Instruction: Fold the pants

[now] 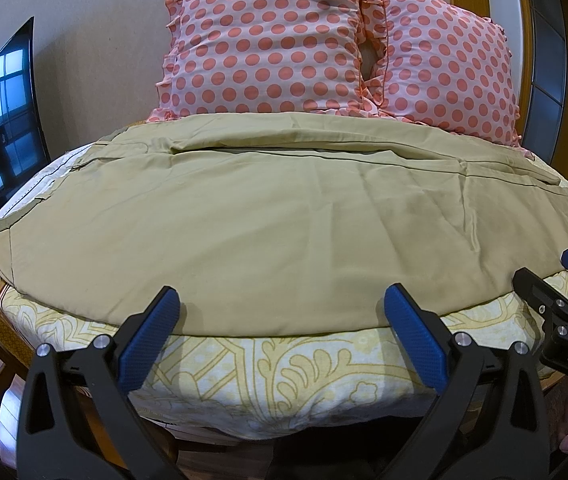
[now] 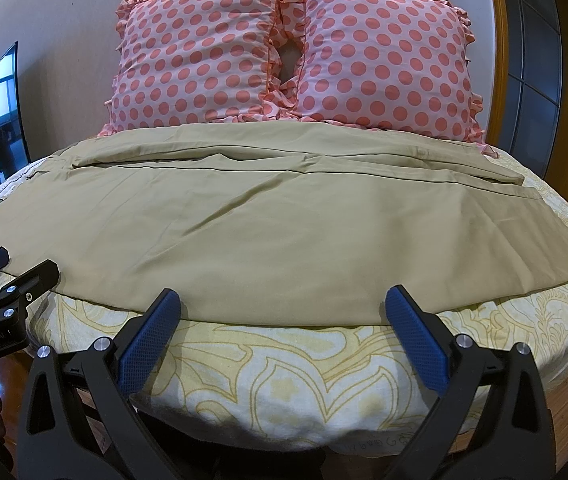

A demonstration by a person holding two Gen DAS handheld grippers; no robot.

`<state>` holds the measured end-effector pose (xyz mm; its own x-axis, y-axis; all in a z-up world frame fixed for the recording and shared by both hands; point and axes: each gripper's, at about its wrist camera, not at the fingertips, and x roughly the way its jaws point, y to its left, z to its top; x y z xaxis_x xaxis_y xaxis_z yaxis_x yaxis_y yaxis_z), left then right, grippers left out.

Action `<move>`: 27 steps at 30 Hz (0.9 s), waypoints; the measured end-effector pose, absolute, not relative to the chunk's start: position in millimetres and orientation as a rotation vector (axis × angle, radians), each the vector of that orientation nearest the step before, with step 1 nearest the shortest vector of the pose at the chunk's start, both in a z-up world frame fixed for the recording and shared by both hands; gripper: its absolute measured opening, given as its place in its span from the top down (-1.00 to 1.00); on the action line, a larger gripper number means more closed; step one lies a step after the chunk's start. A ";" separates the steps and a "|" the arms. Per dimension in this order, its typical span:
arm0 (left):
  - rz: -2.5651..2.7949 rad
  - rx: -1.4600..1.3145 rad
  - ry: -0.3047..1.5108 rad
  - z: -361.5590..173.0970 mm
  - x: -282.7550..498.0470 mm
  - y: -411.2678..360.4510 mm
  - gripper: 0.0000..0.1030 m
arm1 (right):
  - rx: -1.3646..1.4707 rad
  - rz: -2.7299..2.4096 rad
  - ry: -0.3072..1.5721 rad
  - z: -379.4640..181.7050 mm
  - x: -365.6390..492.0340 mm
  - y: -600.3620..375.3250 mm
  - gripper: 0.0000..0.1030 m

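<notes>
Two claws, left claw (image 1: 282, 312) and right claw (image 2: 282, 312), hover released, side by side, at the bed's (image 2: 324, 380) near edge; khaki pants (image 2: 244, 232) lie spread across it, below the pillows (image 2: 284, 56).

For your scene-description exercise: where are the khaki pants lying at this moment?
In both wrist views the khaki pants lie spread across the bed, in front of the two polka-dot pillows, their near edge just beyond the open left gripper and right gripper.

Both wrist views are looking low from the bed's (image 1: 284, 364) near edge toward the far pillows (image 2: 284, 60), sharing the pants (image 1: 264, 220); the left one is sitting further left.
</notes>
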<state>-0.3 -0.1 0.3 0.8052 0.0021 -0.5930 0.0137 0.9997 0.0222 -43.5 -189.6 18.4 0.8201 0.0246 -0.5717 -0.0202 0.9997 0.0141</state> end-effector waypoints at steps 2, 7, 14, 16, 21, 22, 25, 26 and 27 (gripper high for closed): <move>-0.006 0.026 0.635 0.3 -0.4 -0.1 -0.96 | 0.008 0.024 0.608 18.4 -43.4 -189.7 -0.97; -0.006 0.026 0.634 0.3 -0.4 -0.1 -0.96 | 0.008 0.023 0.608 18.4 -43.3 -189.9 -0.97; -0.006 0.026 0.634 0.2 -0.4 -0.1 -0.96 | 0.008 0.024 0.606 18.4 -43.6 -189.4 -0.97; -0.006 0.026 0.633 0.3 -0.4 -0.1 -0.96 | 0.008 0.024 0.606 18.0 -43.7 -189.2 -0.97; -0.006 0.027 0.632 0.3 -0.4 -0.1 -0.96 | 0.008 0.023 0.600 15.2 -44.0 -188.0 -0.97; -0.006 0.027 0.631 0.2 -0.6 -0.1 -0.96 | 0.008 0.022 0.597 14.5 -43.9 -187.6 -0.97; -0.010 0.028 0.622 0.1 -0.4 0.3 -0.96 | 0.002 0.035 0.594 15.3 -44.8 -190.5 -0.97; -0.014 0.029 0.625 0.6 0.6 0.9 -0.96 | 0.002 0.054 0.609 17.2 -40.8 -192.5 -0.97; -0.020 0.027 0.633 1.8 -1.2 2.8 -0.96 | 0.005 0.079 0.633 20.7 -36.5 -195.8 -0.97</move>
